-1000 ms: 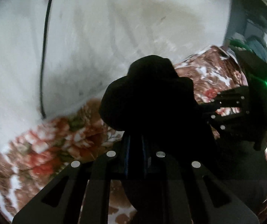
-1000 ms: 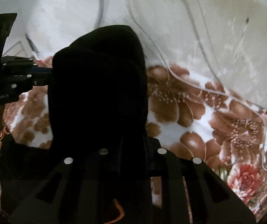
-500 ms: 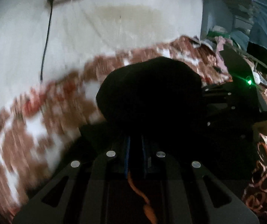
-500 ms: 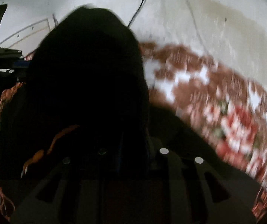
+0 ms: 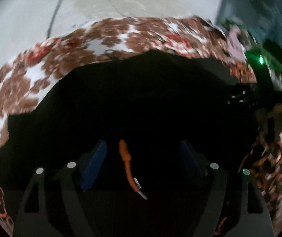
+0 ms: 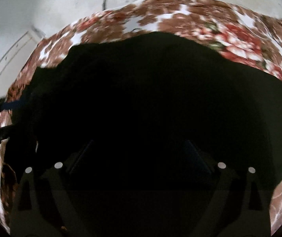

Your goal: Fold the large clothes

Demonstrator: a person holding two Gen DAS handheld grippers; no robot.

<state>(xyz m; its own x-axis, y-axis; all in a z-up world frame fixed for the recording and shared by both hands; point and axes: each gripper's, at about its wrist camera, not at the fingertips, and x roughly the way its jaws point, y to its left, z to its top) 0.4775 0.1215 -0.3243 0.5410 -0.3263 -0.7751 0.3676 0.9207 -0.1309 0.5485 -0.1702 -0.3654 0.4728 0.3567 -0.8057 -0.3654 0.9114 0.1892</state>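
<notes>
Both tongs, left (image 5: pixel 142 164) and right (image 6: pixel 139 158), gape over black garment (image 5: pixel 141 102).

Dim, motion-blurred fisheye views, dark corners, centre underexposed.

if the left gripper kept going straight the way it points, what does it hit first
Most likely the black garment, which fills the view right ahead of the open left gripper. The floral bedspread lies beyond it. Depth is hard to judge in the dark blur, so the gap is uncertain.
</notes>
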